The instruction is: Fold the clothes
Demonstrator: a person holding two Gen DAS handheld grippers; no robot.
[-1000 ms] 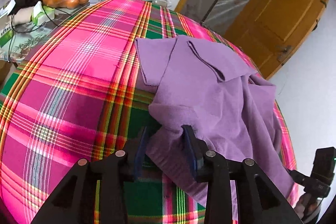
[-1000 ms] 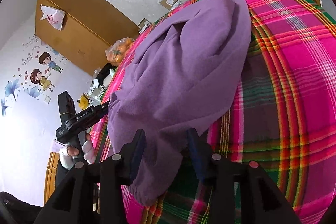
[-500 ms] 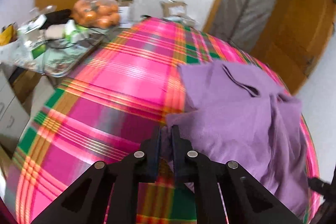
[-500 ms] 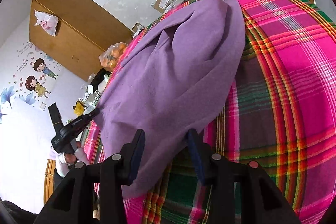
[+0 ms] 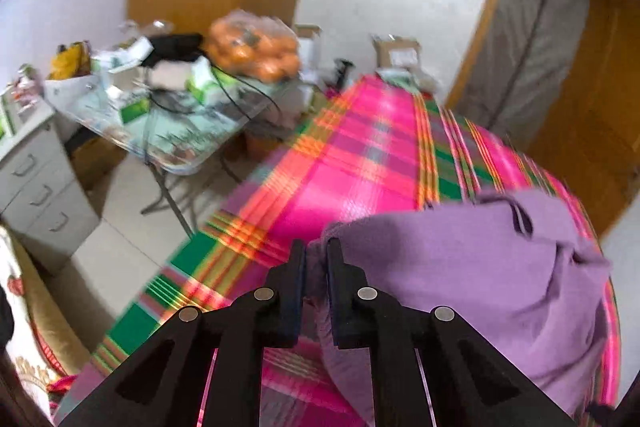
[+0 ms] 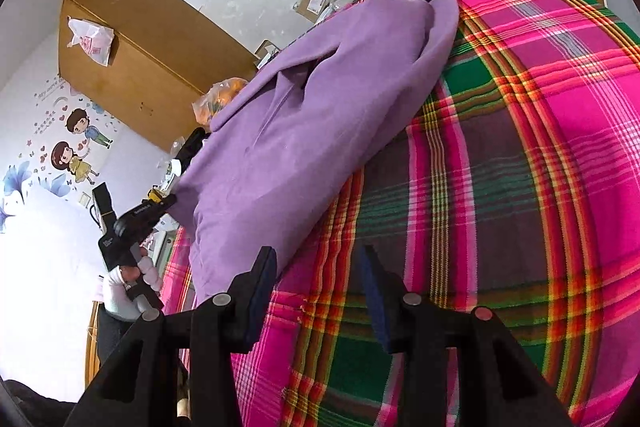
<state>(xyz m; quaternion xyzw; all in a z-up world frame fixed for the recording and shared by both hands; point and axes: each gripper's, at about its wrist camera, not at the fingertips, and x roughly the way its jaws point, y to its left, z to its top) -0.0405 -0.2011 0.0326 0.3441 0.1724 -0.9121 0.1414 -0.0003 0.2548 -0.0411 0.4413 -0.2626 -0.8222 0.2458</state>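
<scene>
left hand-held gripper (image 5: 317, 259) pinching purple garment (image 5: 460, 267) corner, right hand-held gripper (image 6: 316, 267) beside it

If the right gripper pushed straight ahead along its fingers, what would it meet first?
Probably the pink and green plaid cloth covering the surface: the open right gripper frames bare plaid. The purple fleece garment lies just left of that line, though depth is unclear.

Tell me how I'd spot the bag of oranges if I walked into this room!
Find the big bed with the pink plaid cover, then look past its far corner to the cluttered folding table by the white wall. The bag of oranges sits at the table's back end. It is the only round orange heap, wrapped in clear plastic, among green-and-white boxes and black cables.
</scene>
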